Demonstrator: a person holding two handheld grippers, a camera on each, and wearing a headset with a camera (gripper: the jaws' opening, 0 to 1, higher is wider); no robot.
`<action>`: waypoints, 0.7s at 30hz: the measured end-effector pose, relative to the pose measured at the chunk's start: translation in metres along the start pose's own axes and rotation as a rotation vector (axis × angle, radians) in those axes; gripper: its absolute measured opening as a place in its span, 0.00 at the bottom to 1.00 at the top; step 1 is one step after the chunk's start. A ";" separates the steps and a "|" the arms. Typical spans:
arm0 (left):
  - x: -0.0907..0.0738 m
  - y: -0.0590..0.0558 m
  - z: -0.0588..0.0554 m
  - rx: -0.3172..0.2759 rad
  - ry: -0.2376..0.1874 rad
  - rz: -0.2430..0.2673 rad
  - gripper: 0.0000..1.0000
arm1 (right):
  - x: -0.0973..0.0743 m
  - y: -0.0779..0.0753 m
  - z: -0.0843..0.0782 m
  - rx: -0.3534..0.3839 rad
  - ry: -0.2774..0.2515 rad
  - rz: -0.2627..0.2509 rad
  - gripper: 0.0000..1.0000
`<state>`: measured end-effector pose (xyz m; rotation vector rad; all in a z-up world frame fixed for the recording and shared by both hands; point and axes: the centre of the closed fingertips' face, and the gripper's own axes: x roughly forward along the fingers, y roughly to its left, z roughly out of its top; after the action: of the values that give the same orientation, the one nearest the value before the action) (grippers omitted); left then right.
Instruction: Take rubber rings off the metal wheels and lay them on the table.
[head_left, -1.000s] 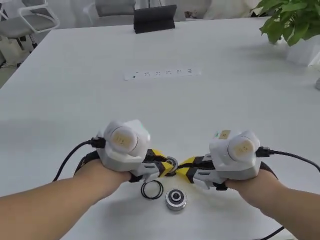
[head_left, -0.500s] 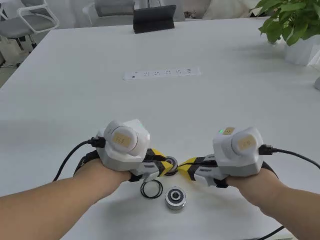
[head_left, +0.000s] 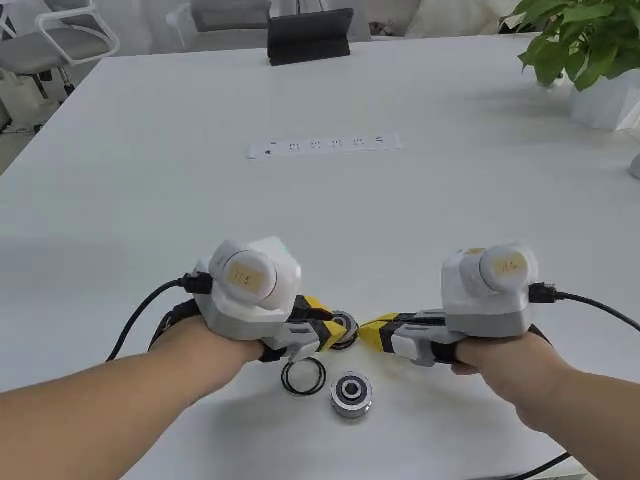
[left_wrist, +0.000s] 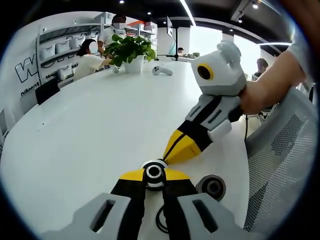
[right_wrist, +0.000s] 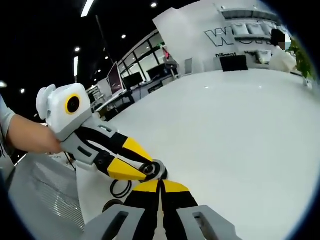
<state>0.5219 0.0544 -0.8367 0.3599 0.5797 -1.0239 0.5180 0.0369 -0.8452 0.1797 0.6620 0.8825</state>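
White table (head_left: 130, 200) carries a white power strip (head_left: 324, 146) mid-far, a dark screen (head_left: 309, 38) at the far edge, a potted plant (head_left: 580, 45) far right; office chair (head_left: 60, 40) beyond far left.

One wheel (head_left: 343, 328) in left gripper (head_left: 335, 331), ring (head_left: 303, 377) (black) nearby

A wide white table (head_left: 150, 200) is seen, matte and lightly reflective. Near its front edge a thin black rubber ring (head_left: 303, 377) is laid flat; whether it is one ring or two overlapped cannot be told. Just beside it, to the right and not touching, a metal wheel (head_left: 351, 394) is set on its side. A white power strip (head_left: 324, 146) is placed further back at mid-table. At the far edge a dark upright device (head_left: 309, 38) is stood, and a potted plant (head_left: 585, 60) is kept at the far right corner.
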 end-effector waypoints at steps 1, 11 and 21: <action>0.000 0.000 0.000 0.000 0.000 0.000 0.07 | 0.000 0.000 0.000 0.006 -0.001 0.000 0.00; 0.001 0.000 0.001 -0.002 0.000 0.004 0.07 | -0.001 -0.001 0.004 0.123 -0.027 0.009 0.00; 0.001 0.000 0.001 -0.007 -0.001 0.010 0.07 | 0.000 -0.001 0.006 0.209 -0.039 0.018 0.00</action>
<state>0.5226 0.0532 -0.8363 0.3554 0.5798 -1.0122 0.5226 0.0369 -0.8405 0.3903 0.7169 0.8243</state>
